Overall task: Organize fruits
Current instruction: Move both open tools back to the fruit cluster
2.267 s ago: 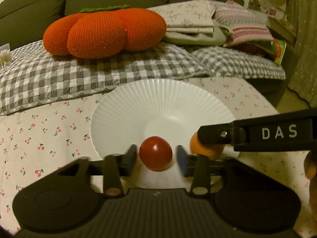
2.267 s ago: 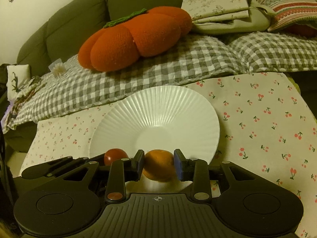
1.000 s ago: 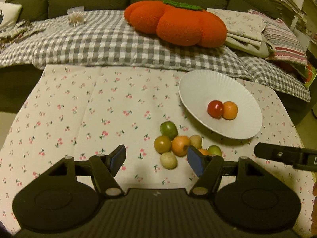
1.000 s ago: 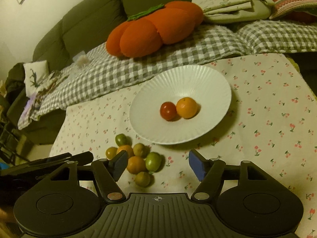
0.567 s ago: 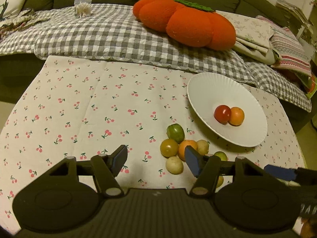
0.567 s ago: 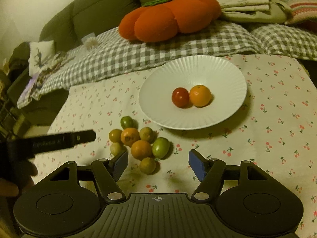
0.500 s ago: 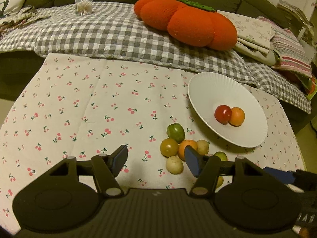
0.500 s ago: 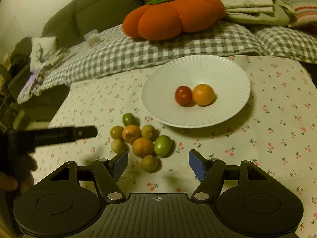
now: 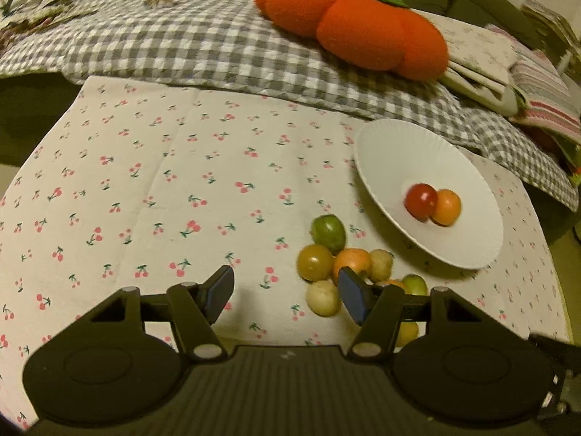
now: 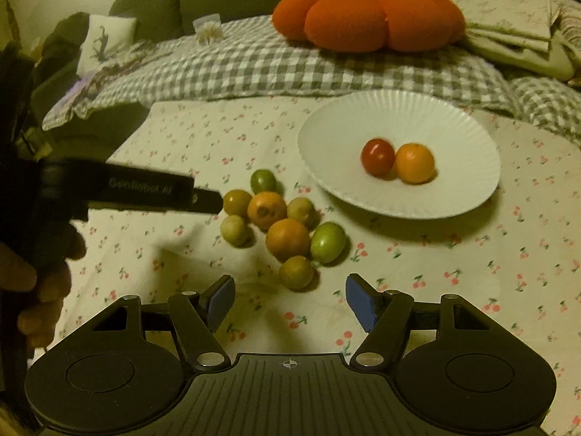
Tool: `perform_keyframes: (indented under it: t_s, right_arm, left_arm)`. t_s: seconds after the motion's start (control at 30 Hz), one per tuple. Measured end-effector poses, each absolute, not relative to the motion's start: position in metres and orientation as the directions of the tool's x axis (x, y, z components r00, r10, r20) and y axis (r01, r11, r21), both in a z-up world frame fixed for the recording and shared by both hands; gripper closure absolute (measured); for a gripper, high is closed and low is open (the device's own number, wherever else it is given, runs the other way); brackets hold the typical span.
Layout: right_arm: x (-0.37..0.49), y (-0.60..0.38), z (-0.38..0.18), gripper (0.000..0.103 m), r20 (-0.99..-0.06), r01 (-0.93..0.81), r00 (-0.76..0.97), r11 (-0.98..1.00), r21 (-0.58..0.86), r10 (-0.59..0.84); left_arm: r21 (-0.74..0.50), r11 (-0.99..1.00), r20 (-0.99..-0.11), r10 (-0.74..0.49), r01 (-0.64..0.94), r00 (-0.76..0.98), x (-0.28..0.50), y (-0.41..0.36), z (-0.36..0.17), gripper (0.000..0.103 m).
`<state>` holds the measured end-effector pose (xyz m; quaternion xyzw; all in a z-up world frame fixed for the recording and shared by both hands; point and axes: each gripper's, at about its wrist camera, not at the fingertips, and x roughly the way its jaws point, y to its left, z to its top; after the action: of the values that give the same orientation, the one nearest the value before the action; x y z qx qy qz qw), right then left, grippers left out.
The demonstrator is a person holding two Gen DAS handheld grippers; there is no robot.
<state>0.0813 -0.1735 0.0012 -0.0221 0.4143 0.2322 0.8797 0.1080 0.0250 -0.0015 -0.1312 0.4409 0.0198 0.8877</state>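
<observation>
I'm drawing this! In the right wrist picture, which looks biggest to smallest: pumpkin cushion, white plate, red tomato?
1. White plate and pumpkin cushion: similar; the cushion is farther away, so unsure.
2. Red tomato, clearly smallest.

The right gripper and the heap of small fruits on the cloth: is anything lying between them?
No. In the right wrist view only bare cherry-print tablecloth separates the open right gripper from the nearest olive-green fruit.

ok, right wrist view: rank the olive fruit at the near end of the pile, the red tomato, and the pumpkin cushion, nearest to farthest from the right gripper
1. Olive fruit: near end of the pile, just ahead of the open right gripper.
2. Red tomato: on the plate, ahead and to the right.
3. Pumpkin cushion: far back on the checked blanket.
</observation>
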Motion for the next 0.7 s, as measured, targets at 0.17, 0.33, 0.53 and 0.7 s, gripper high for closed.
perform_keyframes:
  t_s: [0.17, 0.33, 0.53, 0.7]
  right_arm:
    - [0.085, -0.174, -0.005, 0.035, -0.751, -0.417, 0.529, 0.892, 0.176, 0.396]
    - [0.092, -0.172, -0.01, 0.04, -0.749, -0.397, 0.534, 0.898, 0.187, 0.392]
    - [0.098, -0.168, -0.017, 0.052, -0.752, -0.391, 0.533, 0.901, 0.188, 0.388]
    - [0.101, -0.166, -0.021, 0.059, -0.754, -0.389, 0.533, 0.902, 0.186, 0.385]
  left_arm:
    - [-0.195, 0.97, -0.796, -0.07, -0.144, 0.601, 0.113, 0.026, -0.008, 0.047]
    - [-0.252, 0.958, -0.801, -0.129, -0.134, 0.584, 0.122, 0.026, -0.016, 0.054]
    - [-0.279, 0.953, -0.797, -0.162, -0.117, 0.582, 0.131, 0.026, -0.024, 0.061]
    - [-0.293, 0.951, -0.785, -0.182, -0.096, 0.592, 0.135, 0.025, -0.026, 0.065]
